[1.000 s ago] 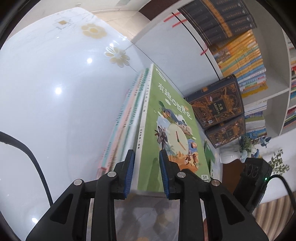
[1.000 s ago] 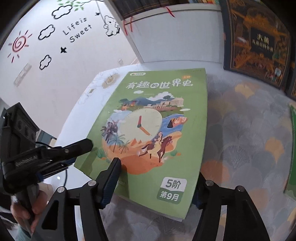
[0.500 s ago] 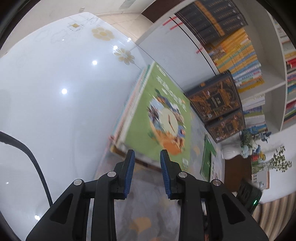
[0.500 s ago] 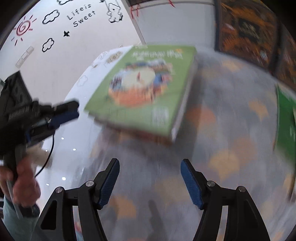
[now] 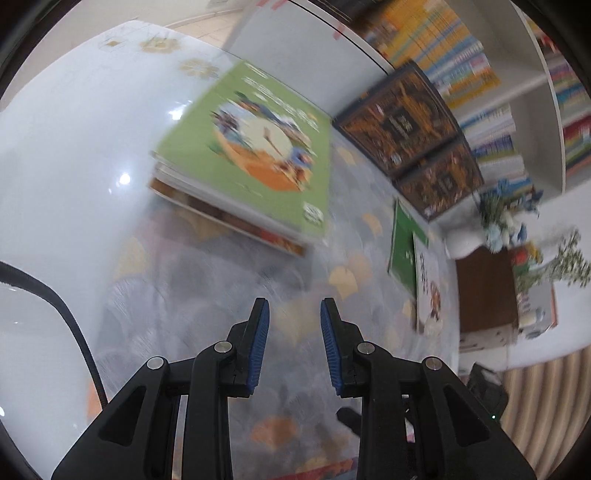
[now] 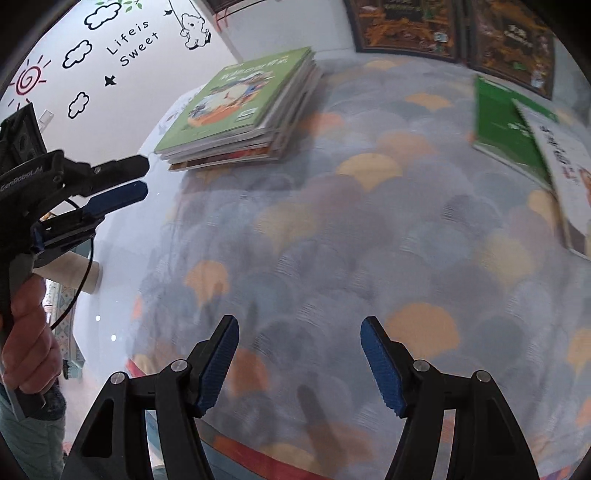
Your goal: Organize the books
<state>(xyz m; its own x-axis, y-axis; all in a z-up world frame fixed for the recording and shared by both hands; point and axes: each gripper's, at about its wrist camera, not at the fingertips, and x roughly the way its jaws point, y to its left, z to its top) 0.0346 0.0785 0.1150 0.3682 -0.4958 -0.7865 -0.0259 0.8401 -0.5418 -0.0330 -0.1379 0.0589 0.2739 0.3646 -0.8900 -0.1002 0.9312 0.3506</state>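
A stack of books topped by a green-covered book lies at the far left of the patterned cloth. My left gripper hovers over the cloth, well back from the stack, its jaws a narrow gap apart with nothing between them. It also shows in the right wrist view as the left gripper, left of the stack. My right gripper stands open over the cloth, empty. At the right a second green book lies partly under a white book.
Two dark ornate book boxes lean against the bookshelf behind the cloth. A glossy white tabletop extends to the left. A person's hand holds the left gripper's handle. Flowers stand at the right.
Both grippers have drawn back from the green book, which now rests on the stack with no jaws around it. The view is wider and blurred.
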